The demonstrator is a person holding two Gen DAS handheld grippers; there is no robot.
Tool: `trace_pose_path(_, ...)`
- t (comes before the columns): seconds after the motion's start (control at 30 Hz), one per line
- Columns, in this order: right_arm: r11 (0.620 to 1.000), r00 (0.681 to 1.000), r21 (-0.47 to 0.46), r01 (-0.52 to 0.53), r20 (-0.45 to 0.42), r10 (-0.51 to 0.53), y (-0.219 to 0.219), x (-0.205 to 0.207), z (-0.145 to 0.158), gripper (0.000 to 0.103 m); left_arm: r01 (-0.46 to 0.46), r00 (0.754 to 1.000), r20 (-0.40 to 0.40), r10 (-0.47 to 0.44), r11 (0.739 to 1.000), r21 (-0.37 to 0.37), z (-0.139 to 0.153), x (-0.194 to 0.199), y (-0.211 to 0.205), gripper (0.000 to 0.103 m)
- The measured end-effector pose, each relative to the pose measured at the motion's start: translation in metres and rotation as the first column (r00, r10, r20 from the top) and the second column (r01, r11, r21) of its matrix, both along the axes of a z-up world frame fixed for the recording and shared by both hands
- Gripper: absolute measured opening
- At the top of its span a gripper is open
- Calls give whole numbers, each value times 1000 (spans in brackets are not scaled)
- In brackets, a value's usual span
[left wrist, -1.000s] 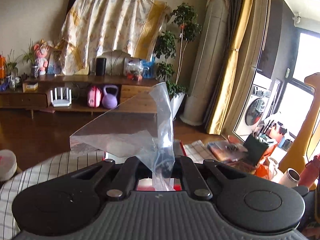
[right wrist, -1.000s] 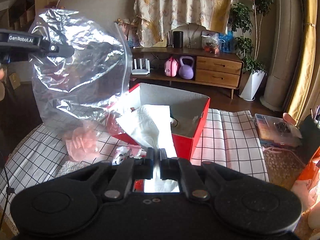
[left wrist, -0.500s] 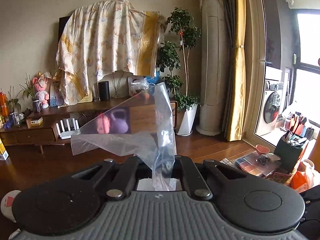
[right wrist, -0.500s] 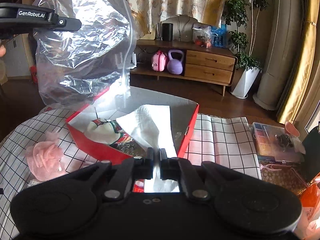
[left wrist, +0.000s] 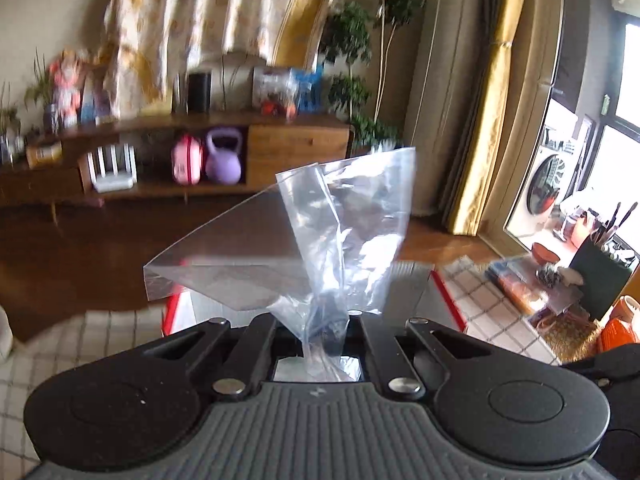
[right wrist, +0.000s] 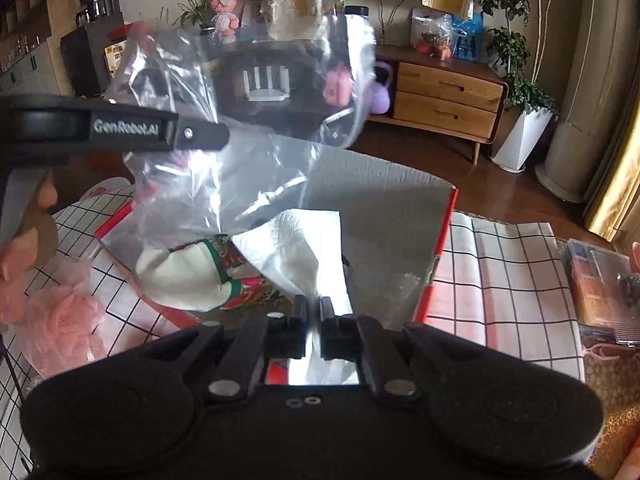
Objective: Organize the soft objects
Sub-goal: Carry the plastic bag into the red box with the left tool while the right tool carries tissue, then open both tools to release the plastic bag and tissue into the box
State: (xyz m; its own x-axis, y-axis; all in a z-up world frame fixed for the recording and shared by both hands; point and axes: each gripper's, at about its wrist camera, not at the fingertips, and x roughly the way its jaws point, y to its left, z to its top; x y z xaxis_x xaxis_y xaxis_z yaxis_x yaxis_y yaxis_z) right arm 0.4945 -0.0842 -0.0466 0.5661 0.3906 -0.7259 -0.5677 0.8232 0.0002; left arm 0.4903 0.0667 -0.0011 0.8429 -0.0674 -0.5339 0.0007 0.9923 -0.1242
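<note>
Sunlit living room, with a low wooden sideboard along the far wall and a black-and-white checked tablecloth over the near table. On that cloth sits an open red cardboard box with a grey inside, already holding a folded white cloth with green and red trim.

The left gripper is clamped on a crumpled clear plastic zip bag, which hangs in the air above the left side of the box. The right gripper pinches a white paper napkin over the box's middle, its jaws nearly together.

As I judge it, the slippery bag could slide out of the left grip, or billow and hide the box from view, since it is held by only one bunched corner. The napkin might tear or catch on the box wall if lowered carelessly.

A pink mesh bath puff lies on the cloth just left of the box, and a clear plastic organiser case sits well off to the right; neither blocks the box.
</note>
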Motion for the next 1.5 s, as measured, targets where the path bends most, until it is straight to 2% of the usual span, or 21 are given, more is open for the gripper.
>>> trace_pose_path(0.23, 999, 1000, -42, -25, -16, 24, 23, 15, -16, 5, -7, 987, -162, -3, 998, -61, -42, 17, 17, 3)
trace_pose_path(0.37, 998, 1000, -67, -1, -29, -1, 30, 26, -28, 5, -6, 975, -220, -4, 999, -43, -53, 25, 19, 3)
trace_pose_path(0.53, 995, 998, -92, 23, -60, -28, 30, 34, -42, 6, -12, 952, -307, 5, 1000, -23, -67, 41, 19, 3)
trace_pose_path(0.63, 996, 997, -87, 31, -69, -37, 27, 34, -43, 10, -24, 928, -371, 9, 999, -35, -76, 47, 21, 3)
trace_pose_path(0.7, 996, 997, -83, 33, -70, -39, 25, 34, -41, 16, -21, 930, -369, 3, 999, -44, -77, 46, 23, 3)
trace_pose_path(0.87, 997, 999, -75, 20, -42, -23, 22, 28, -31, 20, -18, 940, -342, -2, 998, -57, -66, 40, 26, 5)
trace_pose_path(1.13, 998, 1000, -64, 12, 7, -12, 16, 13, -12, 36, -19, 960, -281, 5, 999, -46, -44, 25, 25, 33)
trace_pose_path(1.2, 998, 1000, -61, 14, 14, -13, 14, 10, -8, 39, -12, 962, -274, -1, 999, -45, -38, 21, 24, 46)
trace_pose_path(1.27, 998, 1000, -56, 16, 19, -15, 12, 5, -3, 42, 8, 965, -262, -19, 999, -44, -34, 16, 23, 52)
trace_pose_path(1.43, 999, 999, -40, 21, 34, -20, 4, -7, 10, 51, 5, 975, -223, -12, 1000, -31, -17, 1, 21, 55)
trace_pose_path(1.5, 999, 999, -29, 22, 38, -21, -1, -14, 16, 58, 7, 978, -210, -11, 1000, -22, -11, -6, 21, 59)
